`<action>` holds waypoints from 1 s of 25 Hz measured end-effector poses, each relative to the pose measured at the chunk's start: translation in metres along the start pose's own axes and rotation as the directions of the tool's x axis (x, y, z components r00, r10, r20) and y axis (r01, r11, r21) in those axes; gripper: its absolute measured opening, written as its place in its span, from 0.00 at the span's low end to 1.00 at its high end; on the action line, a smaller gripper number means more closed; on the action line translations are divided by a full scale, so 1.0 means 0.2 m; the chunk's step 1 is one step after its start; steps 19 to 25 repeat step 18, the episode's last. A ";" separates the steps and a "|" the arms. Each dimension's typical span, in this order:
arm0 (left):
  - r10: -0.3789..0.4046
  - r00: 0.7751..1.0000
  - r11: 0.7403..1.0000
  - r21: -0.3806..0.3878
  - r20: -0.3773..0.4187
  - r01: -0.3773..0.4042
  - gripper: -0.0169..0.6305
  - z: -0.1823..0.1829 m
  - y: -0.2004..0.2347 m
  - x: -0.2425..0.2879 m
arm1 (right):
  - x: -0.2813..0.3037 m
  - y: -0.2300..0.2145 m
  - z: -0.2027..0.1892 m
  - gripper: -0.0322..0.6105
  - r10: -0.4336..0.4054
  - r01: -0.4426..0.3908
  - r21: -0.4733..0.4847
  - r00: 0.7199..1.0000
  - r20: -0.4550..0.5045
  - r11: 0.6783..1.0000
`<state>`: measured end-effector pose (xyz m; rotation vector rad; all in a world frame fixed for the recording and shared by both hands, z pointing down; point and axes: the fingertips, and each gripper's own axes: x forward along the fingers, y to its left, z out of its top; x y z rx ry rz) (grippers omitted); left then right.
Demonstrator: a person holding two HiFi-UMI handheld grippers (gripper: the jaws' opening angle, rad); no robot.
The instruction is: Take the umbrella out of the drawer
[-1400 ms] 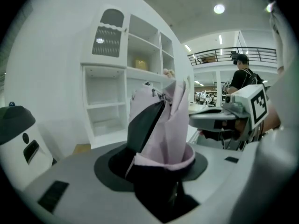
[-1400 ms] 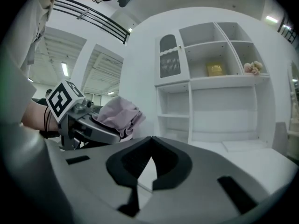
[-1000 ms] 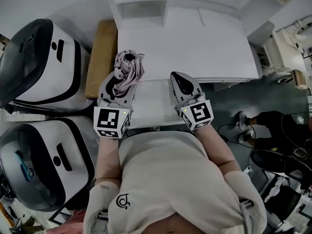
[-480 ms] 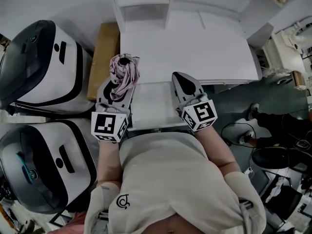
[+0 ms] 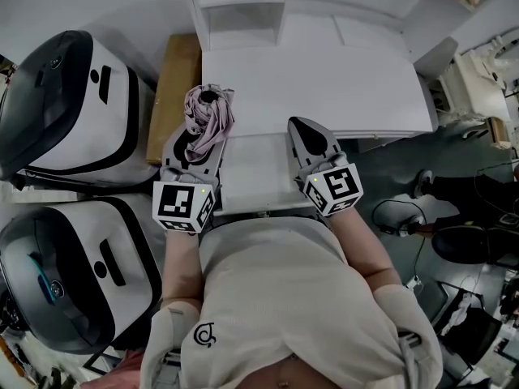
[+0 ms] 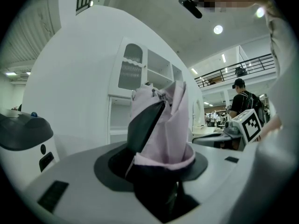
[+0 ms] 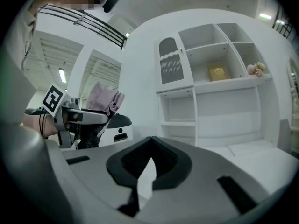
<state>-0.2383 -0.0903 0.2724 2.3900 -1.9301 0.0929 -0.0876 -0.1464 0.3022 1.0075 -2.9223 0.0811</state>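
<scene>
The folded pink umbrella (image 5: 208,116) stands up out of my left gripper (image 5: 197,138), which is shut on its lower part, beside the left edge of the white desk top (image 5: 316,79). In the left gripper view the umbrella's fabric (image 6: 170,125) fills the space between the dark jaws of the left gripper (image 6: 159,141). The pulled-out white drawer (image 5: 259,186) lies between my two grippers. My right gripper (image 5: 306,130) is over the drawer's right side, jaws together, holding nothing. The right gripper view shows the right gripper (image 7: 148,149) and, off to the left, the umbrella (image 7: 105,99).
Two big white-and-black machines (image 5: 65,112) (image 5: 73,274) stand close on the left. A brown box (image 5: 174,87) sits between them and the desk. White shelving (image 7: 224,92) rises behind the desk with a yellow item (image 7: 217,72). Cables and a bystander's shoes (image 5: 458,241) are on the right floor.
Both grippers stay about where they were, the umbrella still in the left one. The bystander's feet on the floor at the right have shifted.
</scene>
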 end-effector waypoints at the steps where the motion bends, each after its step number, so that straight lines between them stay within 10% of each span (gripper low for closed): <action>1: 0.002 1.000 1.000 0.000 0.003 -0.002 0.36 0.00 0.00 0.00 | 0.01 0.00 0.01 0.06 0.002 -0.002 -0.005 1.000 0.004 1.000; 25: 0.021 0.999 1.000 -0.006 0.024 -0.021 0.37 0.00 -0.01 0.02 | -0.02 0.01 0.02 0.06 0.016 -0.014 -0.043 0.999 0.038 0.999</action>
